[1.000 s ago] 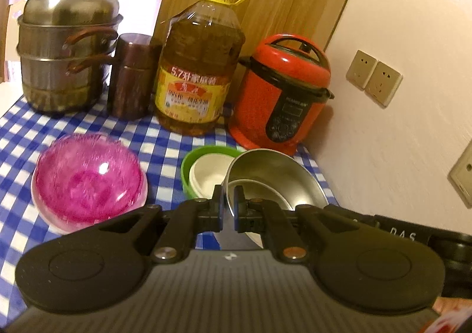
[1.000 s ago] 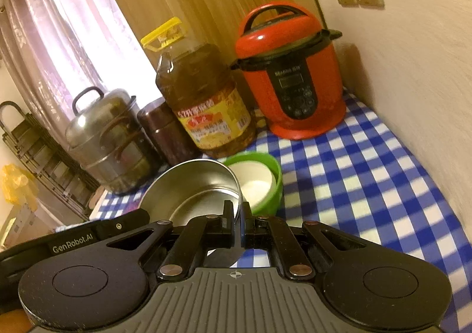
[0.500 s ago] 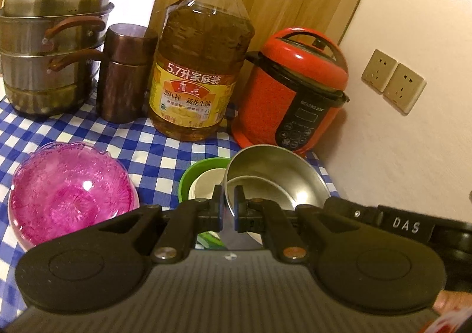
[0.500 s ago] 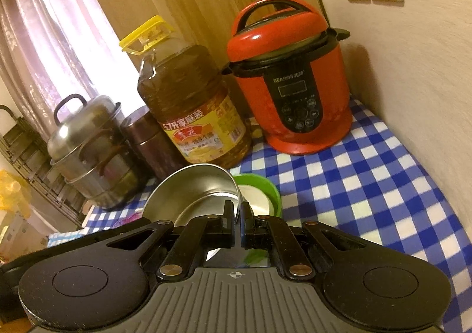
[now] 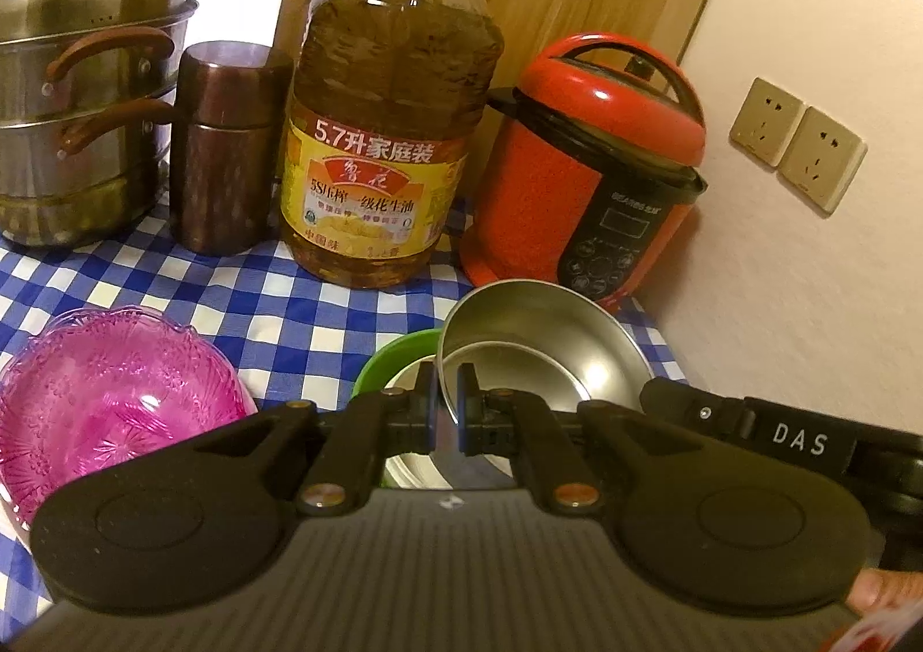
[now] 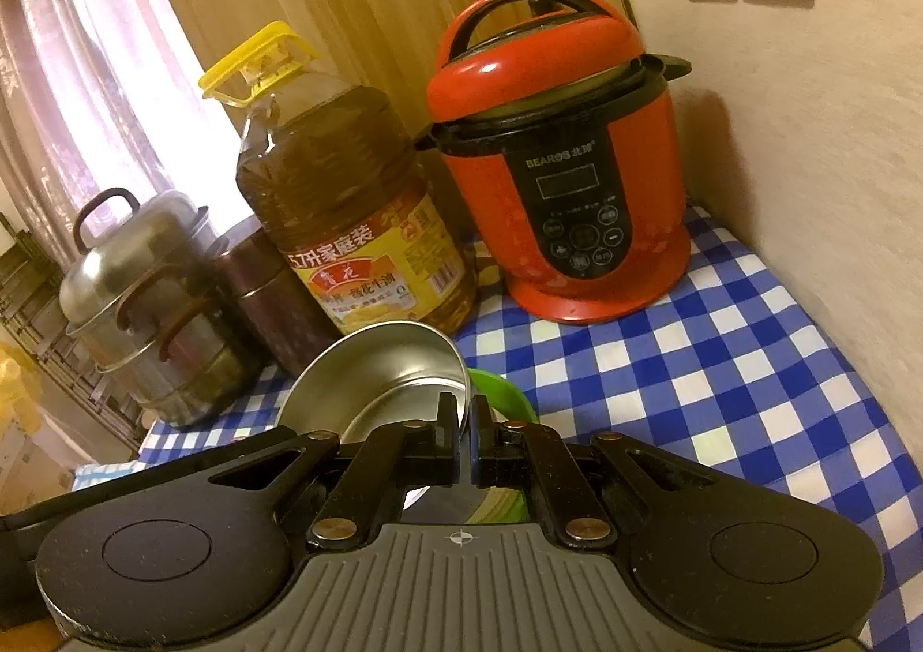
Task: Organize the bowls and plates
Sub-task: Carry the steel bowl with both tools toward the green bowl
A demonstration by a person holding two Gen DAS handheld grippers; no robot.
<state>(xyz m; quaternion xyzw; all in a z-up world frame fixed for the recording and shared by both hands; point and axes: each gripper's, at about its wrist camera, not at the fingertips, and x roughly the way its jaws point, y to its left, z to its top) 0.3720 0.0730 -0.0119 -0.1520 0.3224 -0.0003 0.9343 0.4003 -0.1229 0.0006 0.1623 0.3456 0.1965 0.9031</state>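
A shiny steel bowl hangs tilted between my two grippers, just above a green bowl that has a white bowl nested in it. My left gripper is shut on the steel bowl's left rim. In the right wrist view my right gripper is shut on the right rim of the steel bowl, and the green bowl peeks out beside it. A pink glass bowl sits to the left on the checked cloth.
Along the back stand a steel steamer pot, a brown canister, a big oil bottle and a red pressure cooker. A wall with sockets closes the right side. Bare blue-checked cloth lies right of the bowls.
Both grippers have carried the steel bowl forward and slightly down towards the bottle and cooker. It now overlaps more of the green bowl. Both grips are unchanged.
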